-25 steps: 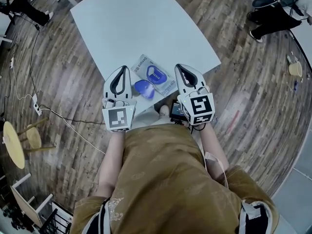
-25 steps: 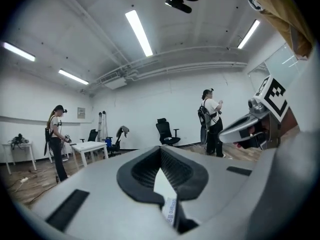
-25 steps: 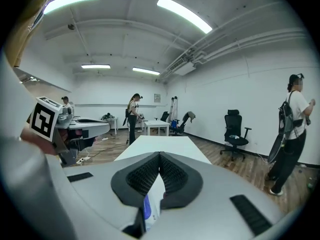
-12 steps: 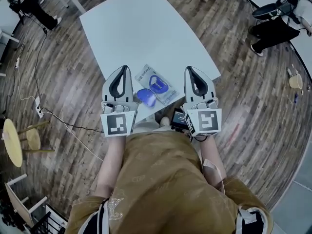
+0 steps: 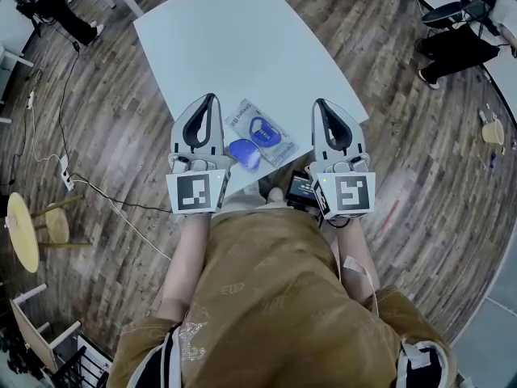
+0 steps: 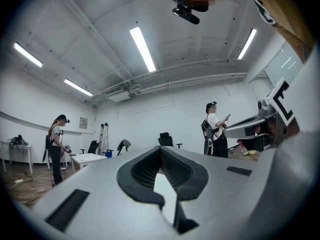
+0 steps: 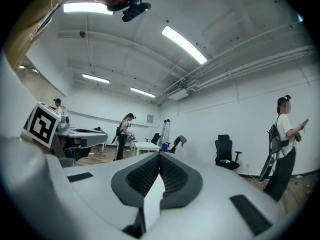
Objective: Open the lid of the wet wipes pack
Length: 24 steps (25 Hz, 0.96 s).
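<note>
Starting with the head view, the wet wipes pack (image 5: 242, 113) is seen lying flat on the white counter (image 5: 234, 39). It is flanked by the left tool (image 5: 208, 98) and the right tool (image 5: 321, 103), neither of which touches it. The pack's long axis is set slantwise, its far end toward the left tool and its near end toward the right tool. The blue lid (image 5: 244, 153) is judged already swung open. It is laid off the pack's near-left edge, so the left tool is the nearer one to it.

In the left gripper view, the left tool (image 6: 161, 151) is shown clenched, tips together, with nothing gripped. The pack is not seen there, only the room beyond, so this tool is judged to point over the pack and not at it.

In the right gripper view, the right tool (image 7: 159, 156) is likewise clenched and empty. Again the pack is not shown, and it is judged to lie below this tool's line.
</note>
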Tool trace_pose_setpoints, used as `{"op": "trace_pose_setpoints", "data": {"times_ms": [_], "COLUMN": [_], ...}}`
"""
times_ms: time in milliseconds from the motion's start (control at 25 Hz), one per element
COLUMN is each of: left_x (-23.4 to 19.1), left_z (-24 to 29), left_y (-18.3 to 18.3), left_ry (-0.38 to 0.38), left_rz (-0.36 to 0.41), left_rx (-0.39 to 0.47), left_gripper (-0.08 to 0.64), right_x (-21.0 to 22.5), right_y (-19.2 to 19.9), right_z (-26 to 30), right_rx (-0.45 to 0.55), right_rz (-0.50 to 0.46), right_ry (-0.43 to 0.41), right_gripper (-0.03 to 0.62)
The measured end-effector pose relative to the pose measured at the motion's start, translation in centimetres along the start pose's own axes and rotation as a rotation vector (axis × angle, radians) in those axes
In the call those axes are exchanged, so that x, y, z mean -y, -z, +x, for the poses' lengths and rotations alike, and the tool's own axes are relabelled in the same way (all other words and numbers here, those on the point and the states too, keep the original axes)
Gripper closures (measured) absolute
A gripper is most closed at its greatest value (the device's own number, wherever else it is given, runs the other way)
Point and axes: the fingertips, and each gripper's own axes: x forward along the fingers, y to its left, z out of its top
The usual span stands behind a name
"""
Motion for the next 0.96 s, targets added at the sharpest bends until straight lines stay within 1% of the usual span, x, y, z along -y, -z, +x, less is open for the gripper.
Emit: {"op": "trace_pose_setpoints", "data": {"times_ms": [160,280,480,600,800,960], "left_x": [0.0,-0.1,0.0,0.2,0.5,0.8], "left_z": [0.0,-0.2,-0.2,-0.3,-0.4,-0.6], "left_y": [0.1,0.5,0.8,1.1,1.6,1.5], "left_ry": [0.001,-0.005,-0.002,0.001,0.004,0.001], "left_rz": [-0.011,-0.006,-0.013,0.001,-0.014,0.012], "left_rx": [0.001,-0.028,-0.017,-0.023,-0.034,-0.035], "left_gripper": [0.555,0.555,0.555,0.555,0.555,0.555], "right_x": [-0.1,-0.1,0.0,0.0,0.2,0.3], "right_y": [0.0,0.1,0.2,0.4,0.7,0.9], "right_z": [0.0,0.1,0.2,0.1,0.0,-0.2], "right_rx": [-0.001,-0.001,-0.003,-0.005,-0.015,-0.02], "right_rz": [0.001,0.002,-0.006,-0.009,-0.004,-0.003], "right_ry": [0.0,-0.002,0.003,0.0,0.004,0.004], "right_gripper": [0.584,0.584,0.584,0.584,0.584,0.584]}}
